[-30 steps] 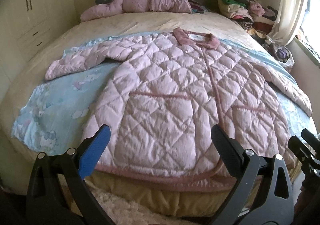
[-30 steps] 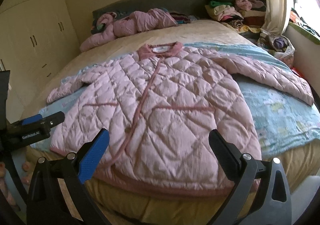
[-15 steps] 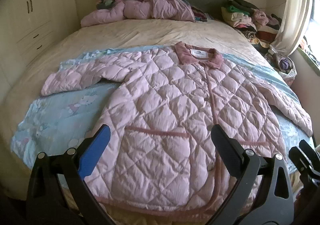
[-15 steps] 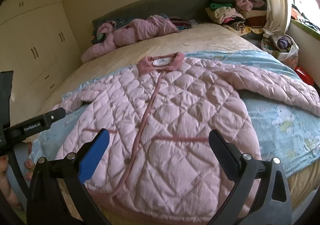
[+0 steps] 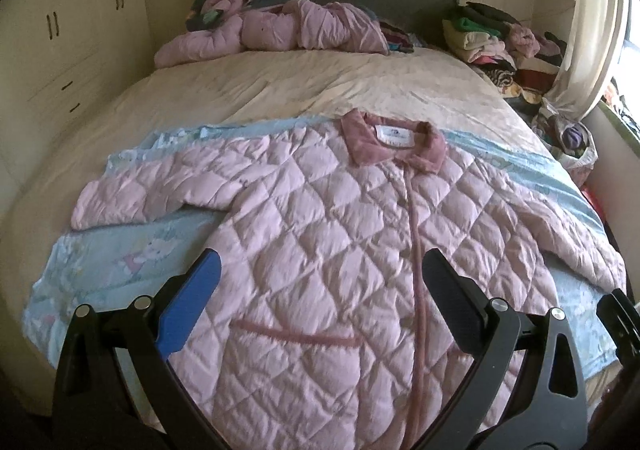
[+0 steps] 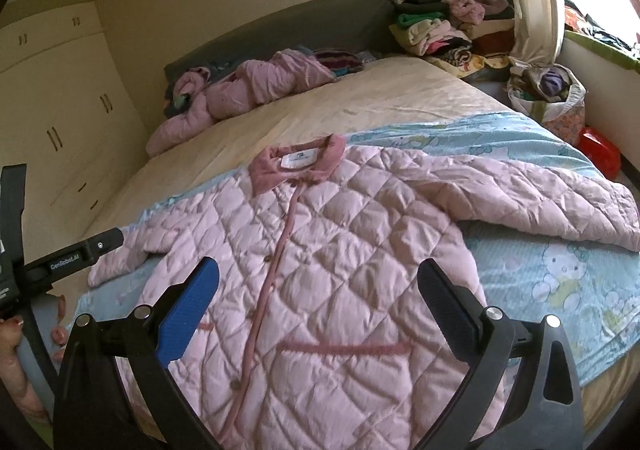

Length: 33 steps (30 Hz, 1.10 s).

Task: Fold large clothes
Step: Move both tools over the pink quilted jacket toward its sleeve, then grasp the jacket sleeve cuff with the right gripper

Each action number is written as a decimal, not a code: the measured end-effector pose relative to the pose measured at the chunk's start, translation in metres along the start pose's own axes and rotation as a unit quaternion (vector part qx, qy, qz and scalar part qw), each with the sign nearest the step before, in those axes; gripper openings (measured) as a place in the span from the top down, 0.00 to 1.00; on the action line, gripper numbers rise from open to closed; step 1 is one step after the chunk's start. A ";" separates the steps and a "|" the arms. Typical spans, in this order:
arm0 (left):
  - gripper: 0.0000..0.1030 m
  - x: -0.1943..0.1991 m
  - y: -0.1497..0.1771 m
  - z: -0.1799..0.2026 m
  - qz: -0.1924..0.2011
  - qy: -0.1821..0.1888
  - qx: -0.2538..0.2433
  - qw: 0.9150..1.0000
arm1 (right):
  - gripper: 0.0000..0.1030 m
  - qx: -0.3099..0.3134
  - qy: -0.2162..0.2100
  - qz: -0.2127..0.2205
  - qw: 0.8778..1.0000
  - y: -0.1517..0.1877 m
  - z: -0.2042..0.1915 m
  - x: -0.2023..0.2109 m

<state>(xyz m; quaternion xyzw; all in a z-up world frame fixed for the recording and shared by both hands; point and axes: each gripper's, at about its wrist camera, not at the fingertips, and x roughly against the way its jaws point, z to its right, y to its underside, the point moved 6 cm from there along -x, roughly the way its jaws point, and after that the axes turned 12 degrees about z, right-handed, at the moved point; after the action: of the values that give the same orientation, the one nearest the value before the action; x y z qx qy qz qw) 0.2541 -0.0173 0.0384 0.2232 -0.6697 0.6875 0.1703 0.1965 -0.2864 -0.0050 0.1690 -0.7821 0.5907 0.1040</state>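
A pink quilted jacket [image 5: 332, 250] lies flat and front up on a light blue sheet on the bed, collar toward the headboard, both sleeves spread out; it also shows in the right wrist view [image 6: 340, 270]. My left gripper [image 5: 320, 270] is open and empty, held above the jacket's lower left half. My right gripper [image 6: 320, 278] is open and empty above the jacket's lower right half. The jacket's hem is hidden under the grippers.
The light blue cartoon sheet [image 5: 112, 262] covers the near part of the cream bed [image 5: 312, 85]. A second pink jacket [image 5: 272, 29] lies crumpled by the grey headboard. Stacked clothes [image 5: 496, 41] stand at the far right. A bag [image 6: 552, 97] and wardrobe [image 6: 52, 117] flank the bed.
Both grippers have moved forward and higher over the bed, so the jacket's hem and the bed's front edge have dropped out of view. The jaws stayed open.
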 end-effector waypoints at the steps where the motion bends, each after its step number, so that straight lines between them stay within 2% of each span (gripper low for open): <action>1: 0.08 -0.002 -0.003 0.002 0.001 0.000 0.000 1.000 | 0.04 -0.003 0.001 0.001 1.000 -0.004 0.002 -0.002; 6: 0.08 -0.013 -0.025 0.019 0.013 0.001 -0.014 1.000 | 0.04 -0.014 0.009 0.008 1.000 -0.026 0.014 -0.016; 11: 0.08 -0.023 -0.049 0.047 0.025 0.021 -0.020 0.999 | 0.04 -0.030 0.025 0.024 0.999 -0.052 0.031 -0.028; 19: 0.08 -0.052 -0.064 0.096 0.022 0.044 -0.028 0.998 | 0.04 -0.069 0.063 0.043 0.995 -0.089 0.079 -0.042; 27: 0.08 -0.082 -0.059 0.132 0.011 0.050 -0.043 0.998 | 0.04 -0.101 0.113 0.047 0.987 -0.104 0.140 -0.052; 33: 0.08 -0.109 -0.035 0.150 -0.013 0.056 -0.045 0.997 | 0.04 -0.165 0.160 0.036 0.973 -0.087 0.210 -0.061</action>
<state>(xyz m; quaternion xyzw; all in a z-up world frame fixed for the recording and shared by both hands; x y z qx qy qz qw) 0.3759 -0.1585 0.0100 0.1851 -0.6866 0.6654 0.2270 0.2938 -0.5003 -0.0088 0.0245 -0.8475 0.4765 0.2328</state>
